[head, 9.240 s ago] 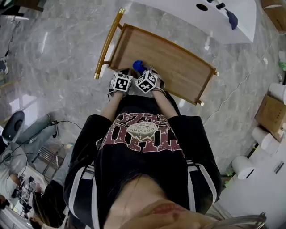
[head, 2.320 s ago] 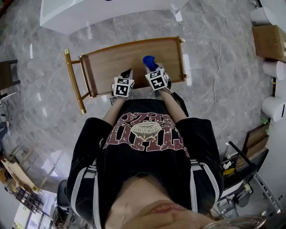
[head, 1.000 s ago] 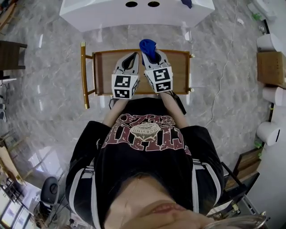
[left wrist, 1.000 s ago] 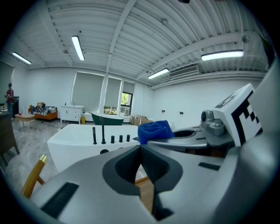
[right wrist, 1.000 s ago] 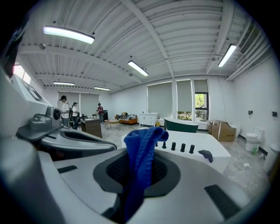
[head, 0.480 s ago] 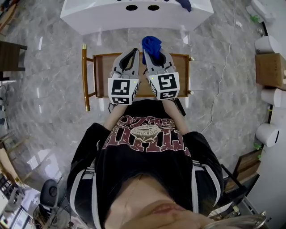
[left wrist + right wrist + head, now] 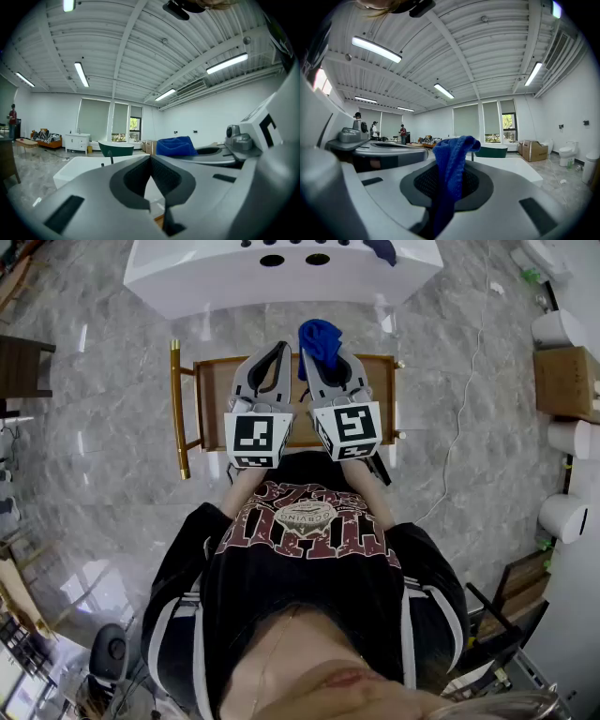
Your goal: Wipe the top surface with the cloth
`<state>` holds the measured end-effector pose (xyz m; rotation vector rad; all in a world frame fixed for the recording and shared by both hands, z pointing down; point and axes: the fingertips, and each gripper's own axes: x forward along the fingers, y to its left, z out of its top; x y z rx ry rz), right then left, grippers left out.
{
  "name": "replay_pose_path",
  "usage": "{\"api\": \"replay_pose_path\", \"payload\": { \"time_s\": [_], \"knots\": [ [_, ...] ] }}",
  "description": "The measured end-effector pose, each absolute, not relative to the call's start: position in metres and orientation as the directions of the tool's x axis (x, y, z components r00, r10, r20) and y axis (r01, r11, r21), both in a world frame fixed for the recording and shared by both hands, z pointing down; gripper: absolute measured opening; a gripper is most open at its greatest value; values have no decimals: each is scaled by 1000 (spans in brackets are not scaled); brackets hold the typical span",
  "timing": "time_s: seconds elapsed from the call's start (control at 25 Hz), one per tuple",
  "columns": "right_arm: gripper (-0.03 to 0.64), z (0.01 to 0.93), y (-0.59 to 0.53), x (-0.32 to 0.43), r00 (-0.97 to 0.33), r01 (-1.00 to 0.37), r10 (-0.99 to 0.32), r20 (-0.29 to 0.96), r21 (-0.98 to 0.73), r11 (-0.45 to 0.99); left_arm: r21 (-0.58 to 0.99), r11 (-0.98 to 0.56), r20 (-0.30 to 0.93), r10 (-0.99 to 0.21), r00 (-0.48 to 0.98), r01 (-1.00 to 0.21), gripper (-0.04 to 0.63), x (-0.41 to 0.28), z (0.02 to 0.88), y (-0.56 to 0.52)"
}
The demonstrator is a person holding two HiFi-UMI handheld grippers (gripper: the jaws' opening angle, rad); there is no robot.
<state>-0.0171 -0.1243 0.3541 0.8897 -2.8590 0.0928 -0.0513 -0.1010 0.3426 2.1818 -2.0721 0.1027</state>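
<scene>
The blue cloth (image 7: 320, 336) hangs bunched from the tips of my right gripper (image 7: 319, 351), which is shut on it. In the right gripper view the cloth (image 7: 451, 165) fills the space between the jaws of my right gripper (image 7: 457, 161) and droops toward the camera. My left gripper (image 7: 279, 351) is beside it, shut with nothing in it; its tips meet in the left gripper view (image 7: 151, 157), where the cloth (image 7: 176, 146) shows to the right. Both grippers are held high above the wooden table top (image 7: 216, 390), pointing level into the room.
The table has a raised rim and a gold handle bar (image 7: 175, 399) at its left end. A white unit with holes (image 7: 281, 273) stands just beyond it. Cardboard box (image 7: 567, 381) and white rolls (image 7: 561, 329) sit at the right. A cable (image 7: 469, 381) runs over the marble floor.
Both grippers have risen from the table top toward the head camera, the right one carrying the cloth. The jaws now point out into the room instead of down.
</scene>
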Motion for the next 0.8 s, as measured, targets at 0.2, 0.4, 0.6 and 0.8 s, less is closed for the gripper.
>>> {"api": "replay_pose_path", "payload": {
  "time_s": [0.2, 0.4, 0.6, 0.8],
  "knots": [
    [64, 349, -120, -13, -811, -571, -562, 161, -13, 821, 56, -68, 121, -990, 74, -996, 49, -46, 335, -101],
    [64, 348, -119, -9, -807, -578, -569, 155, -16, 816, 53, -80, 118, -989, 85, -995, 49, -40, 335, -100],
    [64, 348, -120, -10, -806, -579, -572, 153, -3, 815, 49, -76, 124, -989, 82, -996, 49, -42, 339, -100],
    [64, 349, -118, -15, -810, -572, -564, 158, -4, 820, 44, -71, 128, -989, 76, -996, 49, -46, 338, -100]
  ]
}}
